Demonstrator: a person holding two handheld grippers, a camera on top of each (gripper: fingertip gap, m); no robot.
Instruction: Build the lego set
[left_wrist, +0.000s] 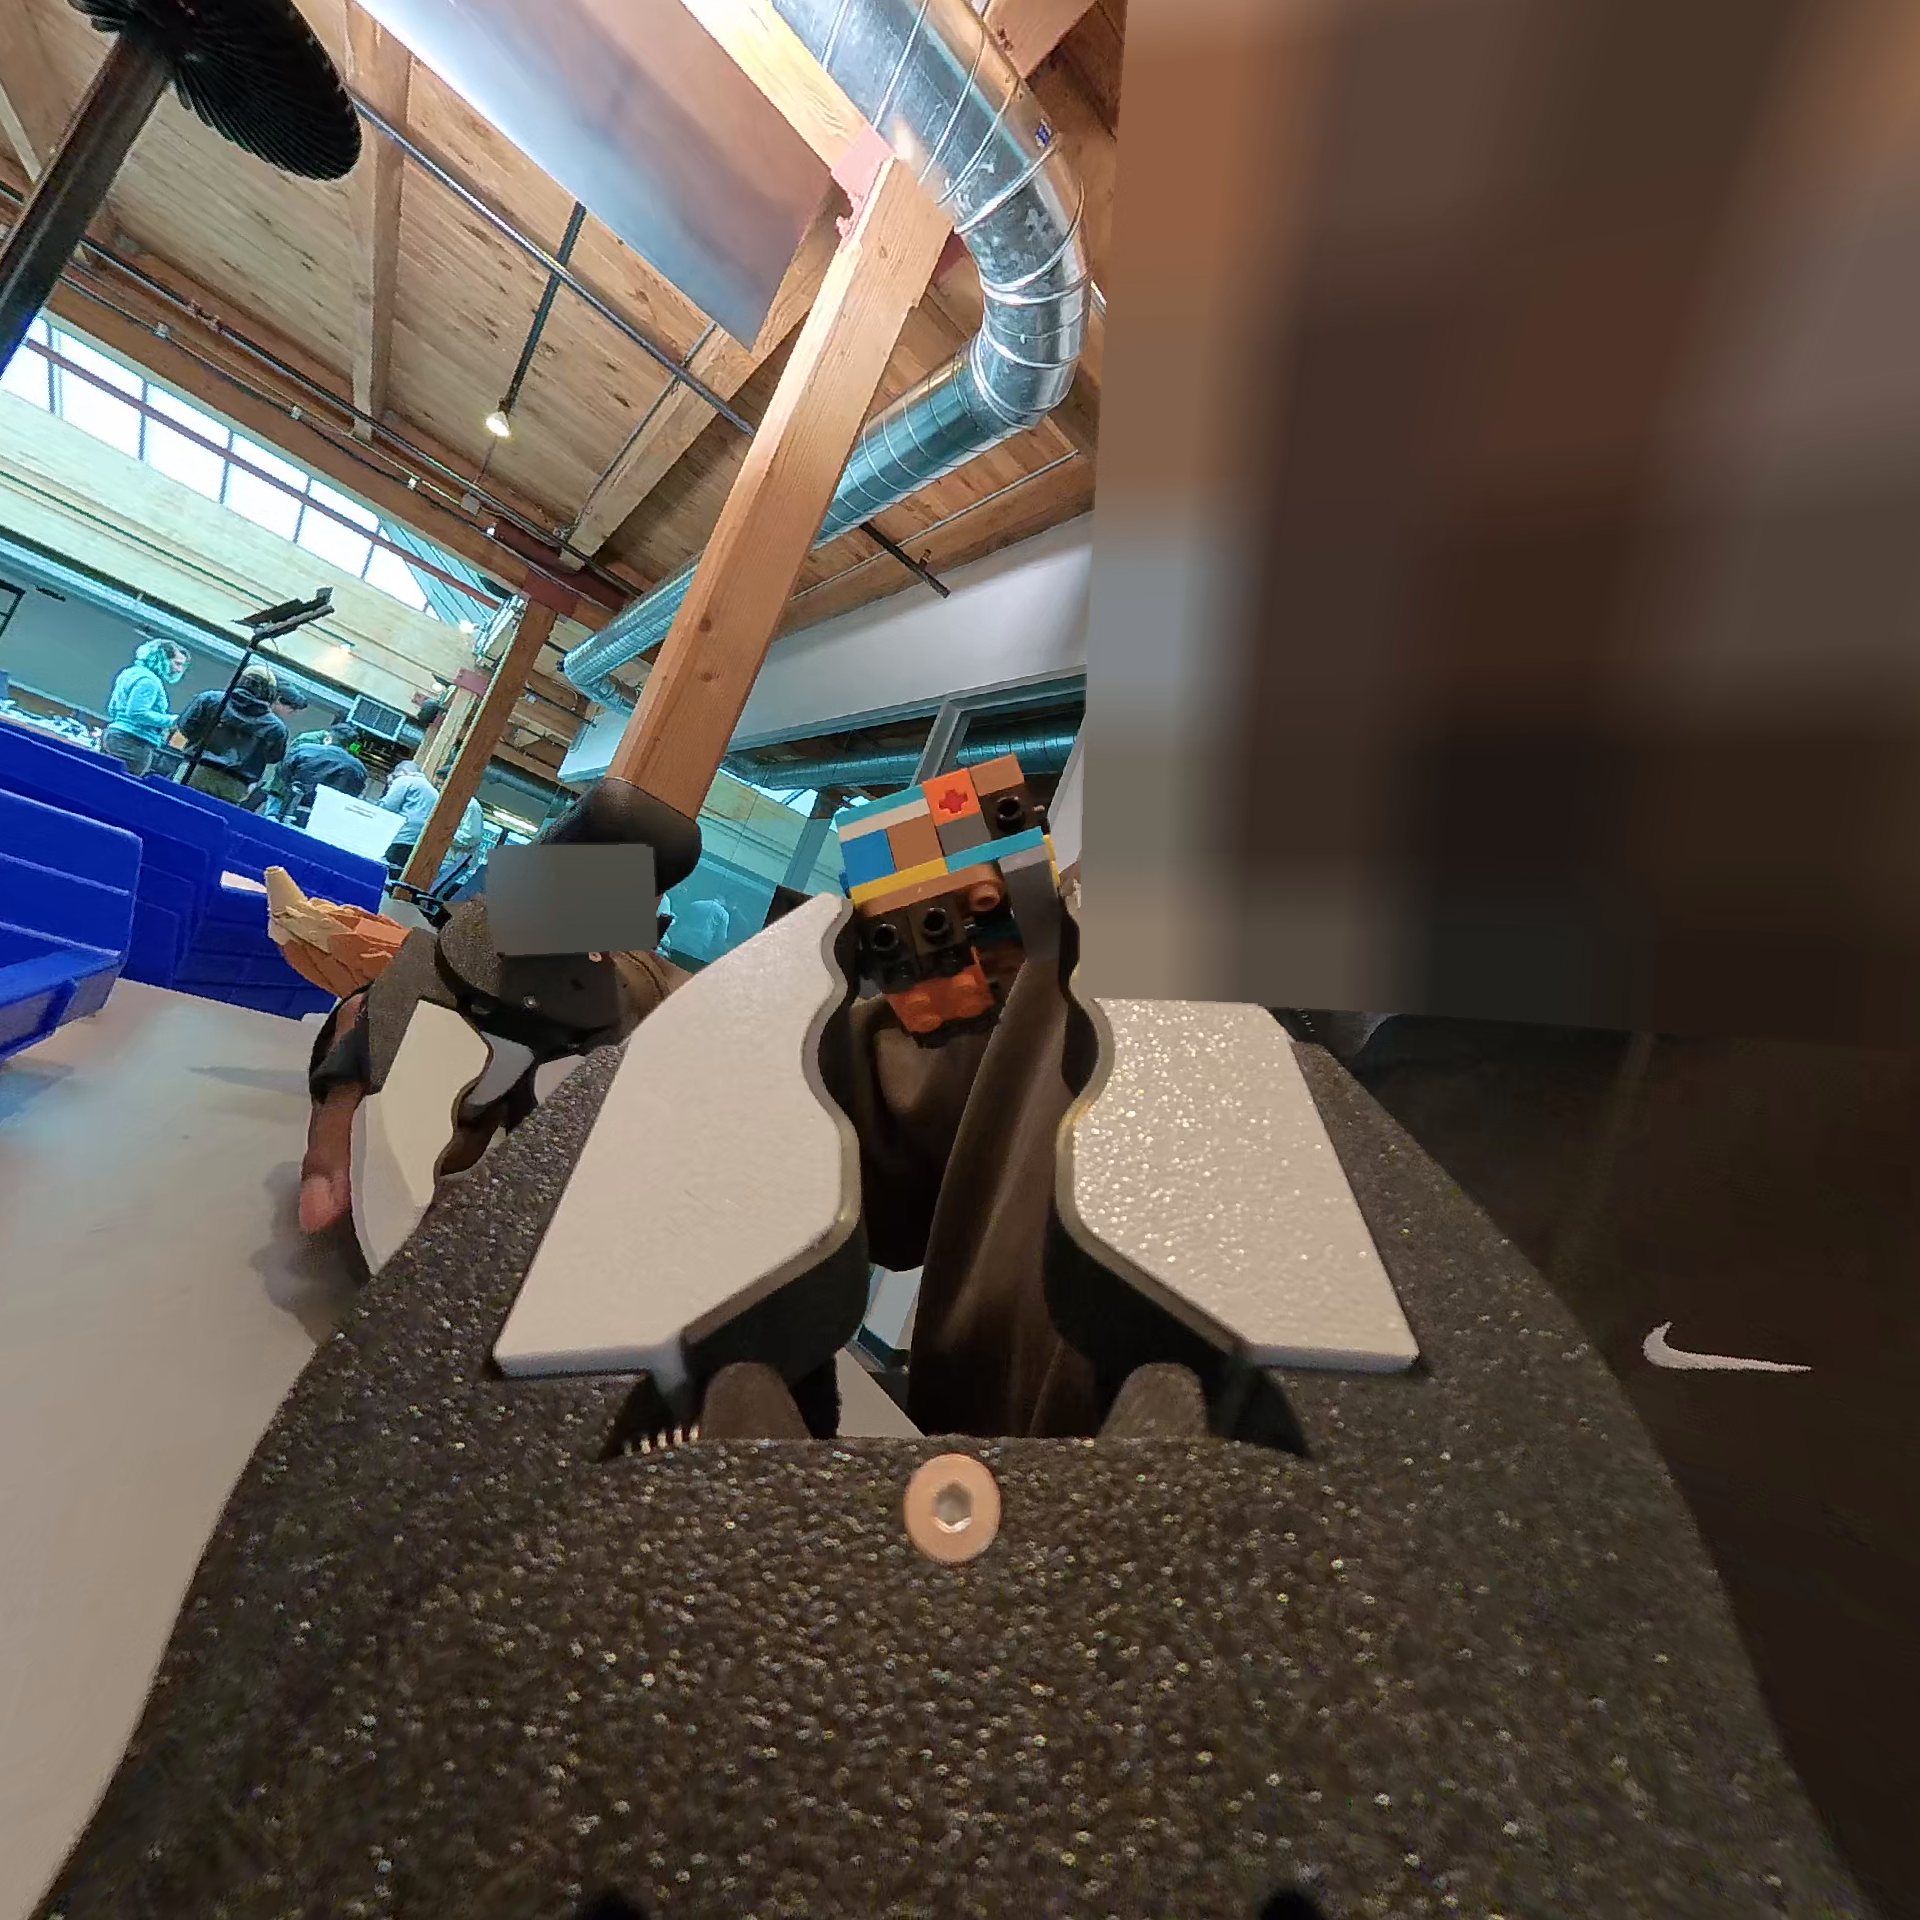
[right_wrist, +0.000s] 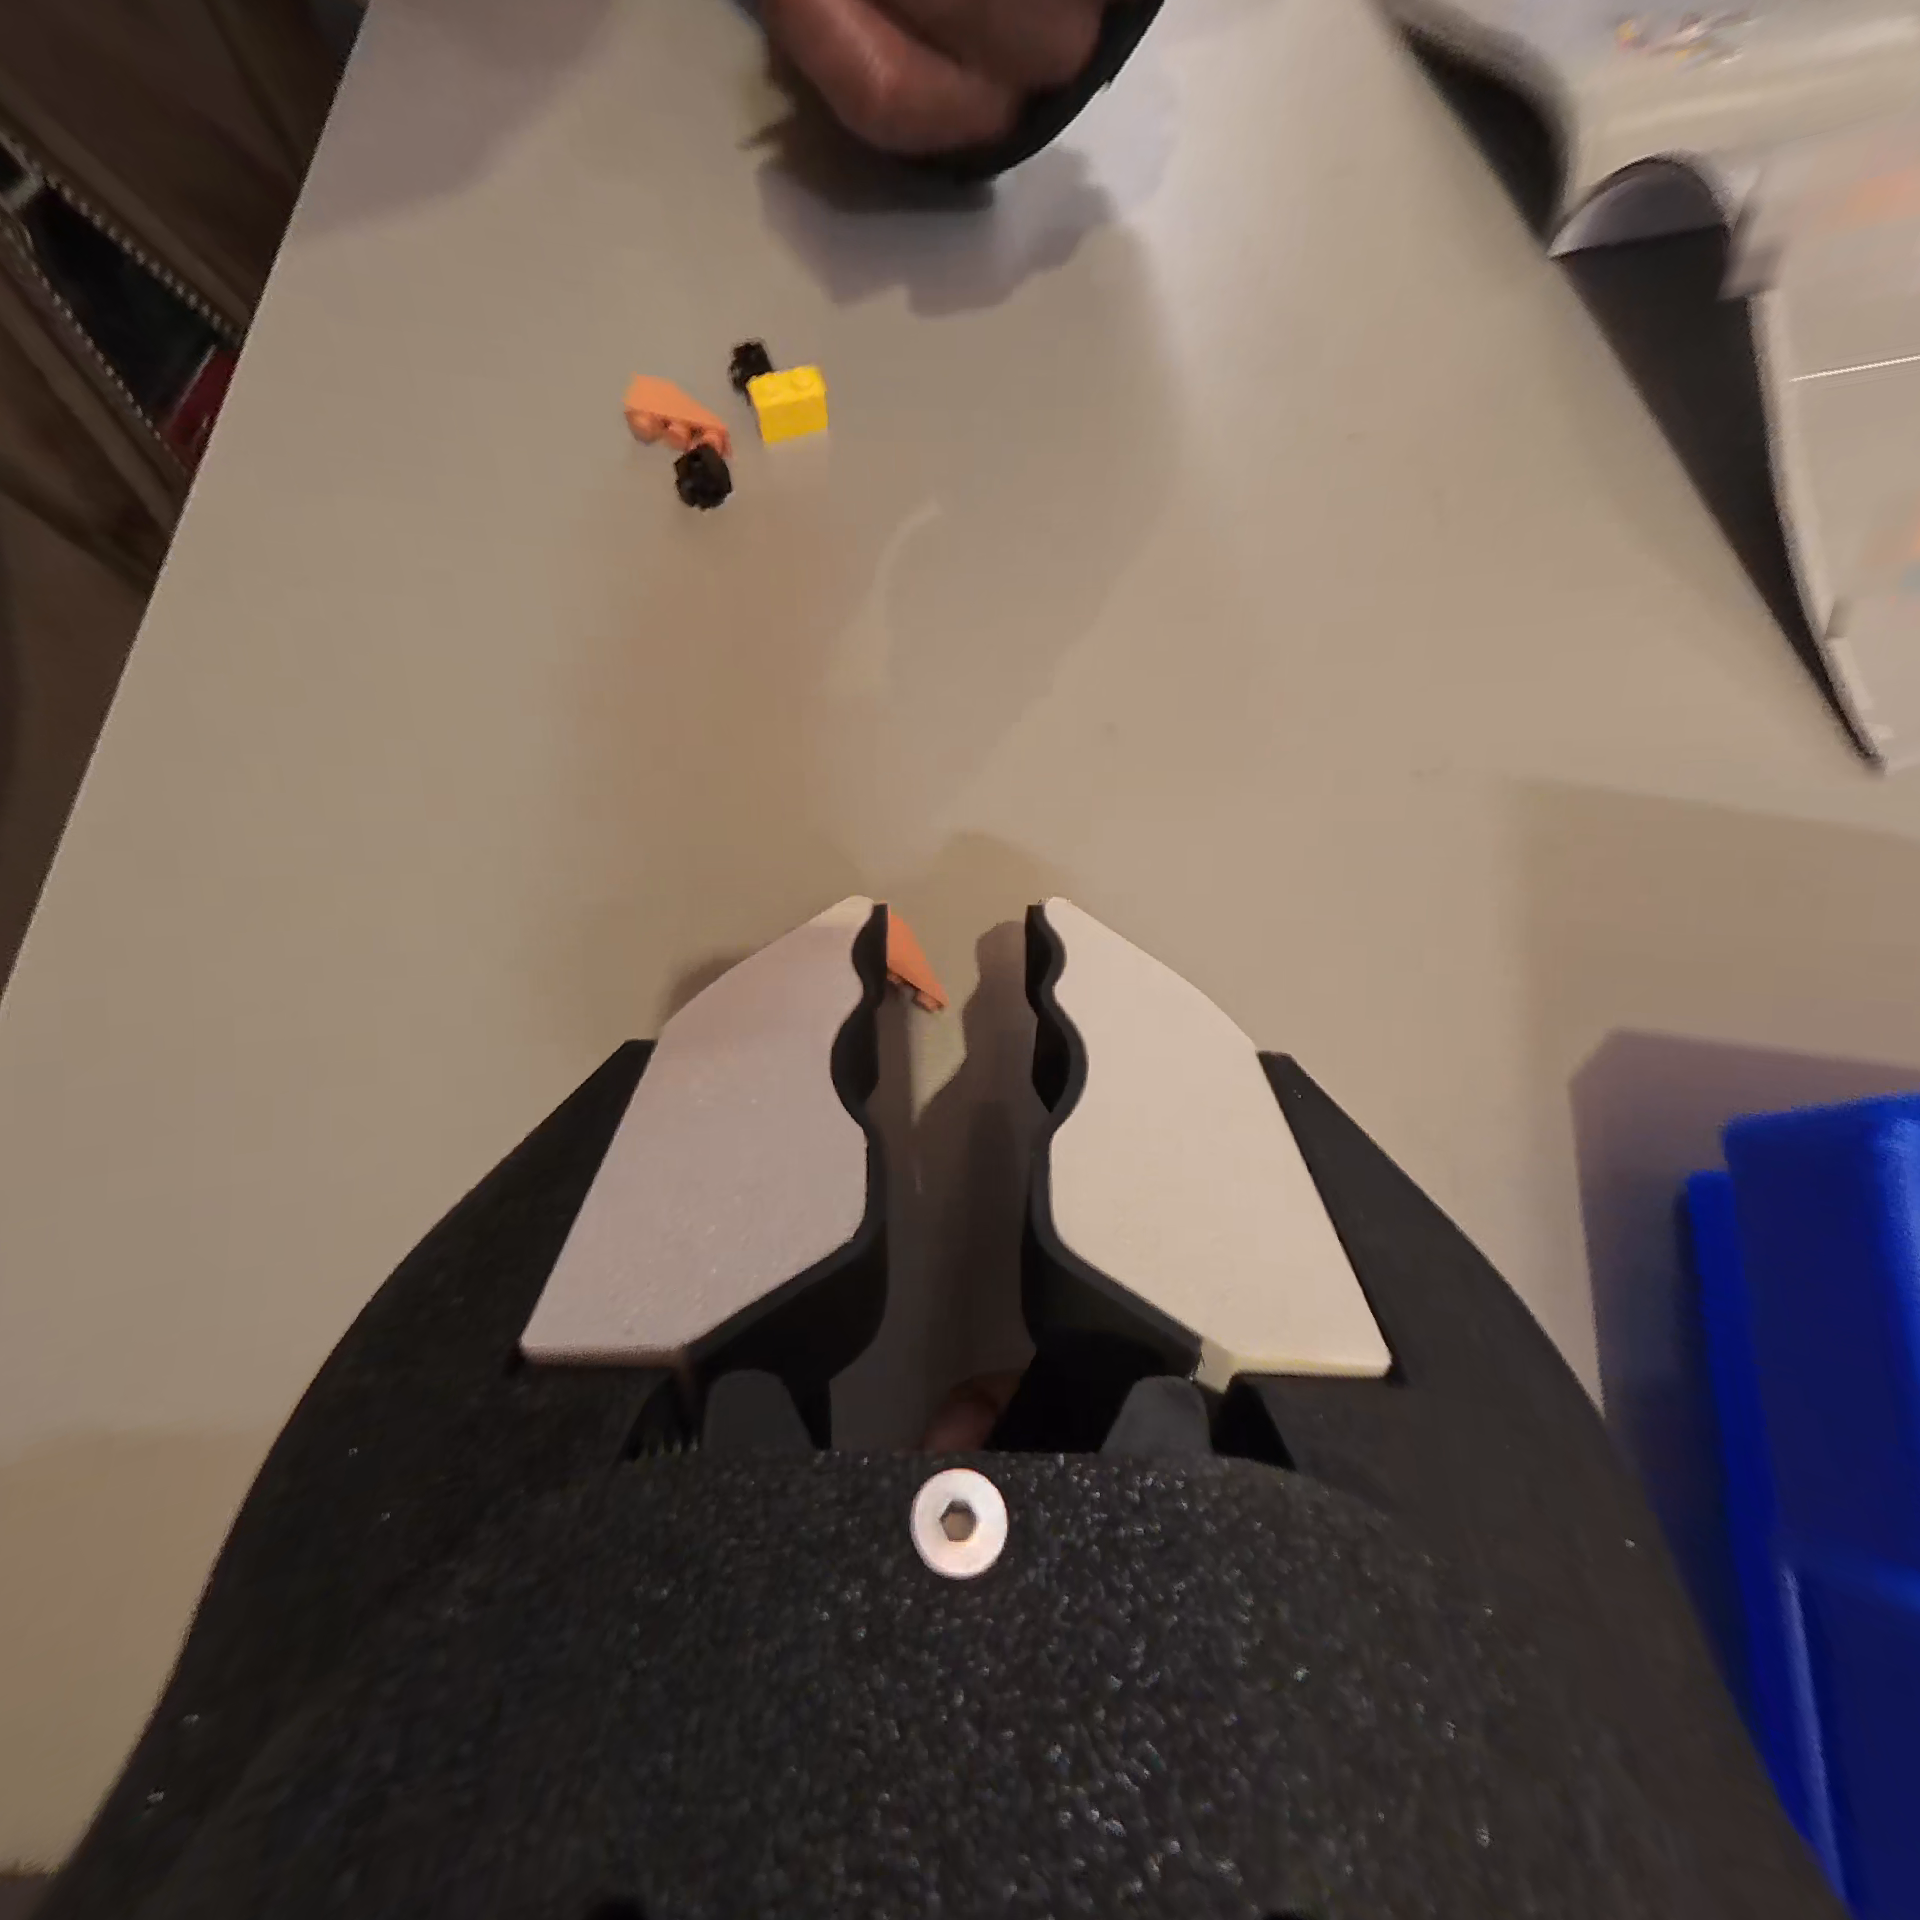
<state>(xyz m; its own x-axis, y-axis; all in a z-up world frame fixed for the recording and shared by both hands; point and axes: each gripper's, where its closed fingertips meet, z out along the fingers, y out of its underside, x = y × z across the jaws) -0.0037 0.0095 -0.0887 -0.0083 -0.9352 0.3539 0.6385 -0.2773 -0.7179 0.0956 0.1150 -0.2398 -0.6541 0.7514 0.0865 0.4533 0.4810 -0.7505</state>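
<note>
My left hand-held gripper (left_wrist: 961, 940) is clamped on the lego build (left_wrist: 940, 883), raised above the worktop (left_wrist: 125, 1195). My right hand-held gripper (right_wrist: 954, 935) is apart, an orange slope (right_wrist: 912, 961) touching its left finger (right_wrist: 748, 1143). Beyond that slope lie a yellow brick (right_wrist: 790, 403), another orange piece (right_wrist: 670, 412) and two black pieces (right_wrist: 702, 476).

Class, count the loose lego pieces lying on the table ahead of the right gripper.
4: a yellow brick, an orange sloped piece, and two small black pieces, clustered. Others may lie outside view.
</note>
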